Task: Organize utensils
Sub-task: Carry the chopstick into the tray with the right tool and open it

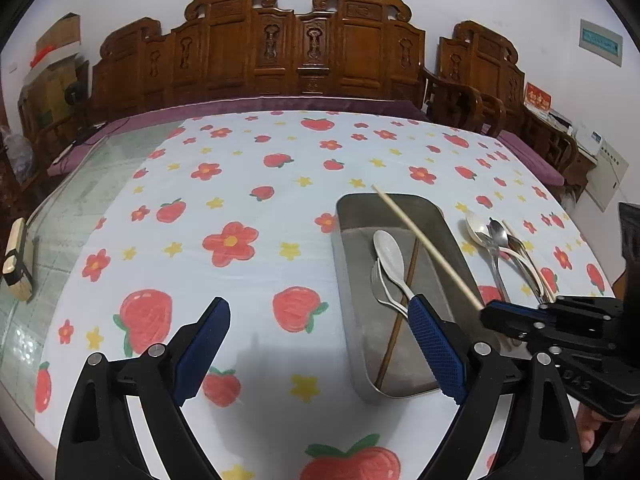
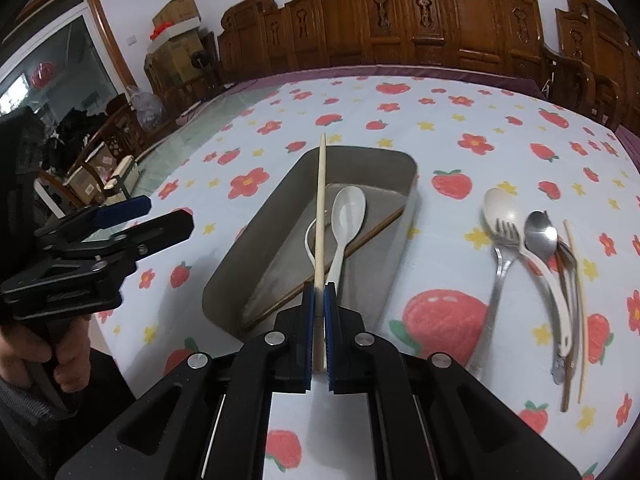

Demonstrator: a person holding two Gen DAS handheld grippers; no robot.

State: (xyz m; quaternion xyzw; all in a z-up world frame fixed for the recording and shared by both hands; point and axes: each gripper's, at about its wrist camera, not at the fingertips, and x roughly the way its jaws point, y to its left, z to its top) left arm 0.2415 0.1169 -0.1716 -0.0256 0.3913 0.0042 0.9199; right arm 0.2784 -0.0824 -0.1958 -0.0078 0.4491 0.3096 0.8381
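Observation:
A grey metal tray point(image 1: 400, 200) point(image 2: 280, 200) lies on the flowered tablecloth. In it lie a white spoon point(image 1: 387, 254) point(image 2: 347, 210), a fork point(image 1: 378, 286) and a dark chopstick point(image 1: 400, 316). My right gripper point(image 2: 319, 290) point(image 1: 486, 312) is shut on a light wooden chopstick point(image 2: 321, 200) point(image 1: 424, 244) and holds it above the tray. My left gripper point(image 1: 320, 320) point(image 2: 160, 216) is open and empty, left of the tray's near end. To the right of the tray lie a white spoon point(image 2: 502, 210) point(image 1: 478, 226), a fork point(image 2: 500, 256), a metal spoon point(image 2: 541, 234) and chopsticks point(image 2: 578, 300).
The tablecloth point(image 1: 240, 200) covers a table with a glass edge at the left point(image 1: 60, 220). A wooden brush point(image 1: 16, 260) lies on the glass. Carved wooden chairs point(image 1: 300, 48) stand behind the table.

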